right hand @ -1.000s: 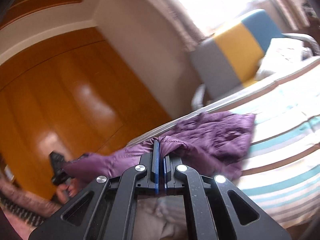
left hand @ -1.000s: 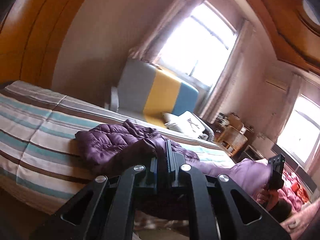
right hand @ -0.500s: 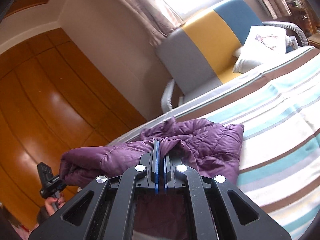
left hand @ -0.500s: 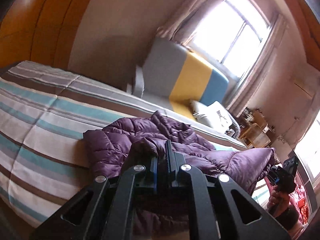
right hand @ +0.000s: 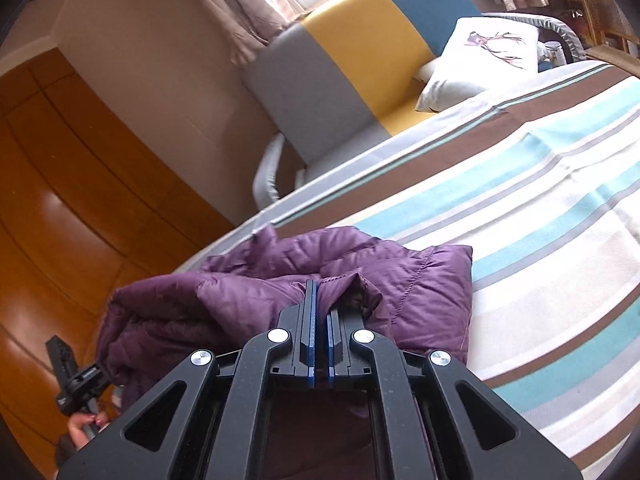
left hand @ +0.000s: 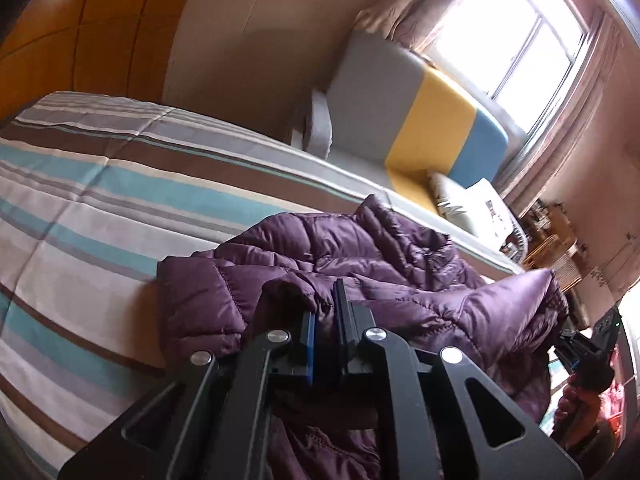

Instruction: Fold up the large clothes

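A purple quilted puffer jacket [left hand: 360, 264] lies bunched on the striped bed [left hand: 80, 208]. My left gripper [left hand: 326, 312] is shut on a fold of the jacket's near edge. My right gripper [right hand: 320, 300] is shut on another fold of the same jacket [right hand: 420, 292]. Each view shows the other gripper at the jacket's far end: the right one [left hand: 588, 348] at the right edge, the left one [right hand: 76, 380] at the lower left. The jacket's near part hangs below the fingers, hidden.
A grey, yellow and blue sofa [left hand: 420, 120] with white cushions [right hand: 480, 52] stands beyond the bed under a bright window [left hand: 512, 40]. An orange wooden wardrobe [right hand: 60, 200] stands by the bed's head end. Wicker furniture [left hand: 552, 248] is in the far corner.
Both grippers have carried the jacket forward over the bed and lowered it. The jacket now lies more bunched on the bedspread, and the two grippers are closer together.
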Demonstrator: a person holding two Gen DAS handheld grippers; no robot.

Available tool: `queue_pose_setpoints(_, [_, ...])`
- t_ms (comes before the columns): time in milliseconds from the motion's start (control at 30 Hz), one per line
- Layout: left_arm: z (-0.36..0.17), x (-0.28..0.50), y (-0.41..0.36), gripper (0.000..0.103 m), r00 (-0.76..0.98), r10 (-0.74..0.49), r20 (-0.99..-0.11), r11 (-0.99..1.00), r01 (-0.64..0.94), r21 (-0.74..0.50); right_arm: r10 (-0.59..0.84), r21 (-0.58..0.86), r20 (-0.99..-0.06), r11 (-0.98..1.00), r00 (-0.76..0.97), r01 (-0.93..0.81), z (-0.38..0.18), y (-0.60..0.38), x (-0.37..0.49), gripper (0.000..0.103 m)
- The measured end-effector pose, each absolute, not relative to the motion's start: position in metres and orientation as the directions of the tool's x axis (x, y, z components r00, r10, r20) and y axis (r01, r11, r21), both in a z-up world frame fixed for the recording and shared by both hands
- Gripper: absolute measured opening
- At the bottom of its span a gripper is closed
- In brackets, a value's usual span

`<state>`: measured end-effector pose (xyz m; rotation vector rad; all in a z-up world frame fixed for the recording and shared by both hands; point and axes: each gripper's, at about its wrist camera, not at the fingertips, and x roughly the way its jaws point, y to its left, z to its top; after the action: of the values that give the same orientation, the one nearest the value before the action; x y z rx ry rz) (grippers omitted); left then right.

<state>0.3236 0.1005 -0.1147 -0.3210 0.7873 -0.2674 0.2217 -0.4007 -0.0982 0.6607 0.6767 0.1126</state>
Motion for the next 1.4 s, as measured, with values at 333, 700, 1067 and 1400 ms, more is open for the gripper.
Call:
queue_pose_setpoints(333, [-0.132,0.333,0.092,0.023,0.660,-0.345,-0.668,0.920,0.095,-0.381,0.318,0.618,-0.591,0.769,0.741,0.164,-0.115,-0.401,0.241,0.010])
queue_pose_setpoints(700, [-0.098,0.319,0.114,0.092,0.801,-0.181,-0.570,0.941,-0.028,-0.338,0.276,0.622,-0.528,0.769,0.803,0.145,-0.088,-0.405,0.233,0.058])
queue_pose_setpoints(1067, [-0.092,0.306,0.059,0.092,0.743,-0.260,-0.617,0.961,0.135,-0.242,0.241,0.351,-0.656,0.936,0.716,0.006,-0.070,-0.331,0.250,0.058])
queue_pose_setpoints(1400, [-0.126,0.310,-0.031,0.052,0.607,-0.261,-0.751,0.943,0.325,-0.065,0.124,0.123,-0.795,0.992,0.594,-0.042,-0.105,-0.283,0.274,0.009])
